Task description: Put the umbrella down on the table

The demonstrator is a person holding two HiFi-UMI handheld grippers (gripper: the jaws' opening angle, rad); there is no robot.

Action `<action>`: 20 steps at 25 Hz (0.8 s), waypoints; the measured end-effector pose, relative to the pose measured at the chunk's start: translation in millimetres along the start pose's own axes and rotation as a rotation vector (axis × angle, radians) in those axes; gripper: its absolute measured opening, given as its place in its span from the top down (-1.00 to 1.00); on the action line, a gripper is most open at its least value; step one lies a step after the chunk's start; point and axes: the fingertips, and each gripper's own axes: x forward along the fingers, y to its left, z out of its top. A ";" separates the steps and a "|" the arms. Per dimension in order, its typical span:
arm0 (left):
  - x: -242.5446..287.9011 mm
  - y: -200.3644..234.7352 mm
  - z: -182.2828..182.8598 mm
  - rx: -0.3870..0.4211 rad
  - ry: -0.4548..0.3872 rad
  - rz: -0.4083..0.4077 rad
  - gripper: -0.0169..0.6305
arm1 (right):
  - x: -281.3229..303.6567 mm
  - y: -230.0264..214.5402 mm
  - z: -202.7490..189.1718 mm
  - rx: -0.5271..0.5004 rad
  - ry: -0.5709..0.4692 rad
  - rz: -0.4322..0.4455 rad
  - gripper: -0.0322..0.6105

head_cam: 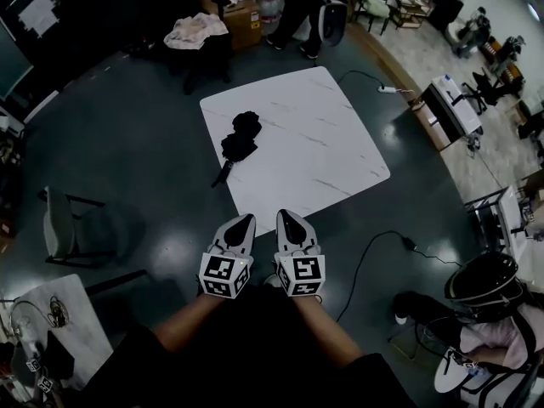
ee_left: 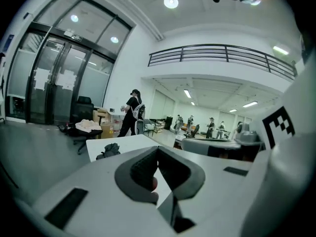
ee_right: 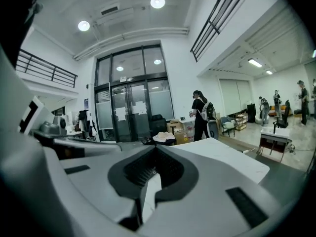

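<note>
A folded black umbrella (head_cam: 240, 143) lies on the left part of the white marbled table (head_cam: 323, 134), its handle end toward the near edge. My left gripper (head_cam: 242, 221) and right gripper (head_cam: 286, 216) hang side by side just short of the table's near corner, apart from the umbrella. Both are shut with nothing between the pads. In the left gripper view the left gripper (ee_left: 158, 149) points over the table (ee_left: 133, 143) with the umbrella (ee_left: 109, 150) small and far to the left. The right gripper (ee_right: 157, 149) looks along the table (ee_right: 222, 157); the umbrella is hidden there.
A chair (head_cam: 64, 223) stands on the dark floor at the left. At the back, another chair holds a cloth (head_cam: 197, 31) beside cardboard boxes (head_cam: 238, 11), and a person (head_cam: 297, 7) stands there. A cable (head_cam: 374, 253) runs across the floor at the right.
</note>
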 end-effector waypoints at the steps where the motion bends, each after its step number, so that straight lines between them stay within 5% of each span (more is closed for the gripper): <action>1: -5.4 -0.7 5.1 -0.005 -0.021 0.002 0.90 | -3.9 3.0 5.0 -0.021 -0.006 0.000 0.85; 10: -12.1 -19.3 36.3 0.010 -0.098 -0.064 0.90 | -15.7 12.8 33.4 -0.079 -0.053 -0.045 0.85; 20: -16.0 -30.9 43.9 0.067 -0.106 -0.075 0.90 | -23.3 34.2 40.0 -0.120 -0.071 0.009 0.85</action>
